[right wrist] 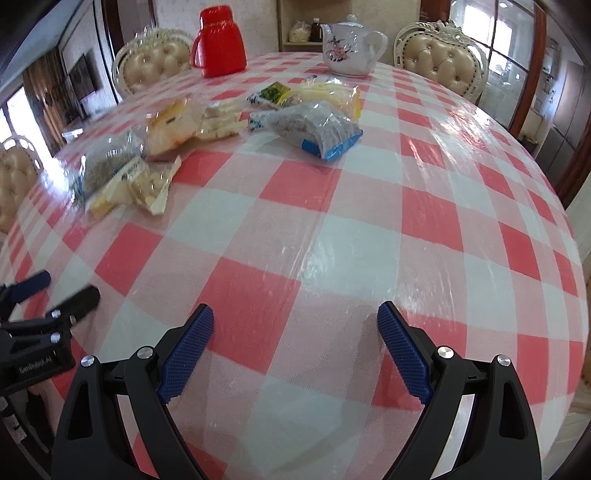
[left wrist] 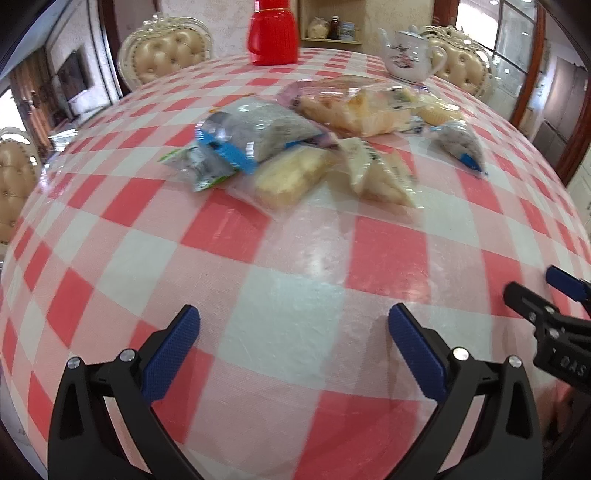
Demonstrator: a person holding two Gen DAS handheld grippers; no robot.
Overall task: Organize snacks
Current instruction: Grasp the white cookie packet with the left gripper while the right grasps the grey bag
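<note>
- The table (left wrist: 295, 288) fills both views under a red-and-white checked cloth.
- The snack packets (left wrist: 295, 144) lie in a loose heap toward 12 o'clock, well apart from both grippers.
- A white teapot (right wrist: 349, 46) and red jug (right wrist: 221, 42) stand behind the heap.
- The left gripper (left wrist: 293, 325) hovers at 6 o'clock, jaws apart, holding nothing.
- The right gripper (right wrist: 295, 321) likewise gapes, holding nothing.

Bare tablecloth (right wrist: 295, 229) ahead of both grippers; snack packets (left wrist: 295, 147) block mid-table, red jug (left wrist: 273, 33) and teapot (left wrist: 410, 55) behind.
</note>
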